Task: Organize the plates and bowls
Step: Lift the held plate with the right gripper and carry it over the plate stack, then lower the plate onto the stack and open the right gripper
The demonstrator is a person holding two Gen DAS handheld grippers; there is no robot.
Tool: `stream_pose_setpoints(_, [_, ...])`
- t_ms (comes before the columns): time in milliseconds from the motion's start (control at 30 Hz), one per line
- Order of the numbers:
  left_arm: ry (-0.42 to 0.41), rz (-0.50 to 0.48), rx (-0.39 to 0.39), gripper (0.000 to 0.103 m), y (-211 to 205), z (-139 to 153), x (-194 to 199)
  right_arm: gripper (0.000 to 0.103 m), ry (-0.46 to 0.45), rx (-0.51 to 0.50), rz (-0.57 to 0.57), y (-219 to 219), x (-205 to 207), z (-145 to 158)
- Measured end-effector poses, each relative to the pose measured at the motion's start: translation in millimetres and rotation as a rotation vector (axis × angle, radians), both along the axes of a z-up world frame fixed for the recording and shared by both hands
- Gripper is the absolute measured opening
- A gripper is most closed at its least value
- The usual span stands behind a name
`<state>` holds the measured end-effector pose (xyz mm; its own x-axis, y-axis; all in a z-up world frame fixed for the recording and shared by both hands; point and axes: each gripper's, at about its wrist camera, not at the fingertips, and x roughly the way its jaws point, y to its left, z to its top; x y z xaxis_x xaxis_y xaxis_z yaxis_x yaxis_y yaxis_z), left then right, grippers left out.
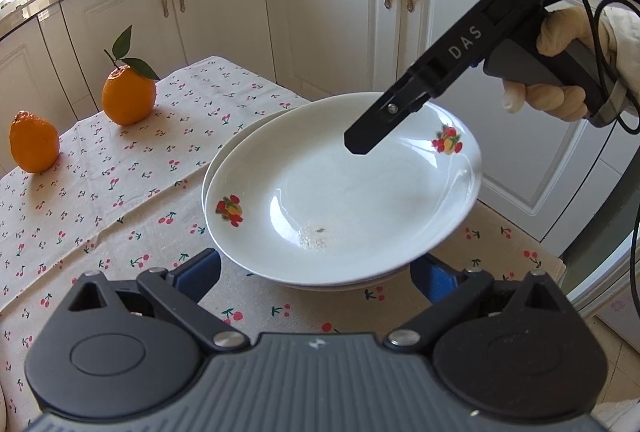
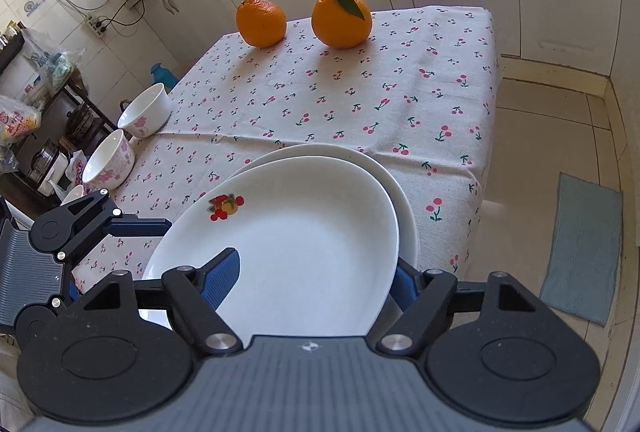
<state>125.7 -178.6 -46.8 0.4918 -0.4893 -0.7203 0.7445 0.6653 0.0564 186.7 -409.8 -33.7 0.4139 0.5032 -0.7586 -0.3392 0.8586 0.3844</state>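
A white plate with fruit decals (image 1: 340, 200) (image 2: 296, 252) lies tilted on a second white plate (image 1: 224, 152) (image 2: 404, 208) on the cherry-print tablecloth. My right gripper (image 2: 316, 276) is shut on the top plate's rim, one blue pad above it and one below; it shows as a black finger over the plate in the left wrist view (image 1: 360, 144). My left gripper (image 1: 316, 272) is open at the near edge of the plates, its blue pads on either side, holding nothing. Two white bowls with pink flowers (image 2: 146, 110) (image 2: 108, 162) stand at the table's left edge.
Two oranges (image 2: 261, 21) (image 2: 341, 19) sit at the table's far end (image 1: 128, 94) (image 1: 34, 142). White cabinets (image 1: 332, 12) stand behind the table. A grey mat (image 2: 580, 248) lies on the tiled floor to the right. A cluttered shelf (image 2: 36, 104) is at left.
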Motion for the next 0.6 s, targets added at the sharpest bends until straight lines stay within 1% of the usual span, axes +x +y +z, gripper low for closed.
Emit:
stream_pose_setpoints(167, [0.009, -0.001, -0.01, 0.101, 1.3, -0.7, 1.5, 0.083, 0.003, -0.032, -0.007, 3.4, -3.4, 3.7])
stream_pose_setpoints(233, [0.011, 0.0, -0.017, 0.101, 2.3, -1.5, 1.8, 0.087, 0.001, -0.053, -0.005, 7.2, -5.1, 5.3])
stream_pose_setpoints(300, [0.02, 0.004, -0.027, 0.102, 4.0, -2.4, 3.8, 0.088, 0.002, -0.071, -0.01, 9.9, -5.6, 6.7])
stream_pose_setpoints(600, [0.029, 0.006, -0.039, 0.102, 7.9, -4.5, 5.5, 0.089, 0.003, -0.113, -0.029, 14.6, -11.0, 10.9])
